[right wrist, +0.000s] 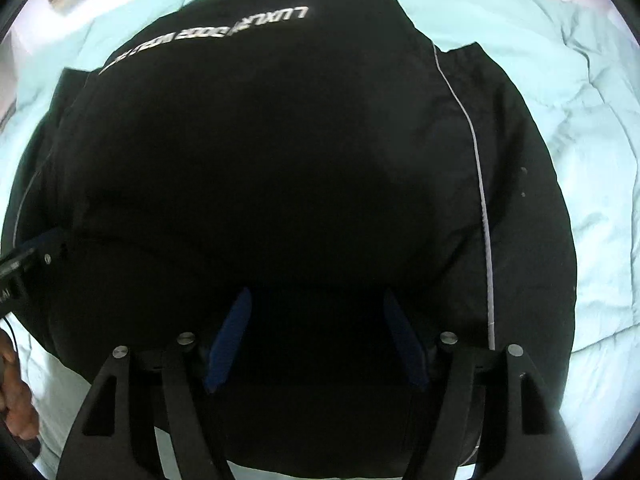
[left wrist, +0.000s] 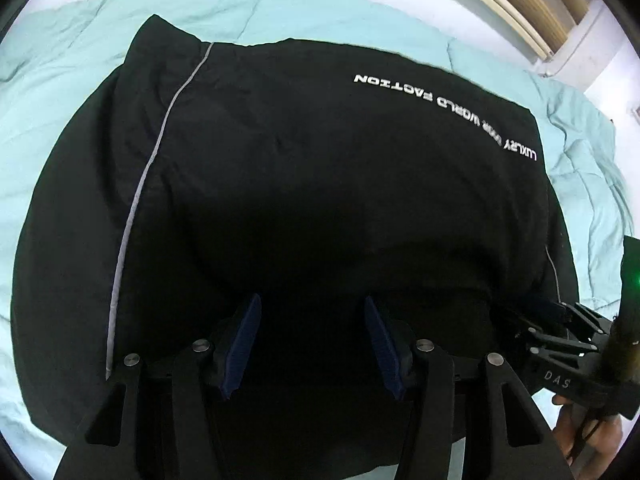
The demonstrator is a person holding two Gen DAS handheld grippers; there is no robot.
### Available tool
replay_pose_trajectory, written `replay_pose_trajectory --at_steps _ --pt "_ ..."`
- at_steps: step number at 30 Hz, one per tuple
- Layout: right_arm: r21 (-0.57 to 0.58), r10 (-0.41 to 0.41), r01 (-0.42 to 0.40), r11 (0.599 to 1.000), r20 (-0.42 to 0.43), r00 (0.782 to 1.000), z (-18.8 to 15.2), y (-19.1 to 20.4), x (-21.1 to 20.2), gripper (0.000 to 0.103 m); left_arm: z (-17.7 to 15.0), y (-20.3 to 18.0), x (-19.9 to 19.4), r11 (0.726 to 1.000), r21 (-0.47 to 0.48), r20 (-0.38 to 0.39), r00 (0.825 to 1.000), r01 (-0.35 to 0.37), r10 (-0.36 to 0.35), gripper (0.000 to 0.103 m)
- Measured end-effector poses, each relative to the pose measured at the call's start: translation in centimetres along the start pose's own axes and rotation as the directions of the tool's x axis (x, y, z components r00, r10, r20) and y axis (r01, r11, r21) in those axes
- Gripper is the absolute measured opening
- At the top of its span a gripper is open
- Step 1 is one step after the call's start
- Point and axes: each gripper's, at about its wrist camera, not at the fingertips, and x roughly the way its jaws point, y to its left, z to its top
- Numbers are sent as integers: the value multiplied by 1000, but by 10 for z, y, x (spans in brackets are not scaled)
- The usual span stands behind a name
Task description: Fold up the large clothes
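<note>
A large black garment (left wrist: 304, 184) with white lettering and a grey piping stripe lies folded on a pale teal bed cover (left wrist: 72, 92). It also fills the right wrist view (right wrist: 280, 160). My left gripper (left wrist: 312, 312) is open, its blue pads apart just above the garment's near edge, holding nothing. My right gripper (right wrist: 316, 308) is open too, over the garment's near part, and shows at the right of the left wrist view (left wrist: 560, 324). The left gripper shows at the left edge of the right wrist view (right wrist: 24, 264).
The teal bed cover (right wrist: 592, 120) surrounds the garment on all sides. A wooden headboard or slatted frame (left wrist: 520, 12) and a white wall stand at the far right. A hand (right wrist: 12, 396) holds the left gripper's handle.
</note>
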Motion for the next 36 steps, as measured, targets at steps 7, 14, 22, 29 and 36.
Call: replay_pose_trajectory --at_steps 7,14,22,29,36 --pt "29 87 -93 995 154 984 38 -11 -66 64 34 -3 -55 998 13 118 991 62 -63 57" --pt "83 67 -72 994 51 996 99 -4 5 65 71 8 15 999 -39 -42 999 -5 3 57" --pt "80 88 -89 993 10 996 103 -10 29 68 79 17 36 998 -68 -56 998 14 -18 59" --pt "145 192 -203 968 89 977 87 -41 -16 69 55 38 -15 991 -91 -14 995 101 -103 59" --pt "230 220 -245 942 130 967 29 -85 -57 70 20 66 -53 987 -137 38 996 88 -84 59"
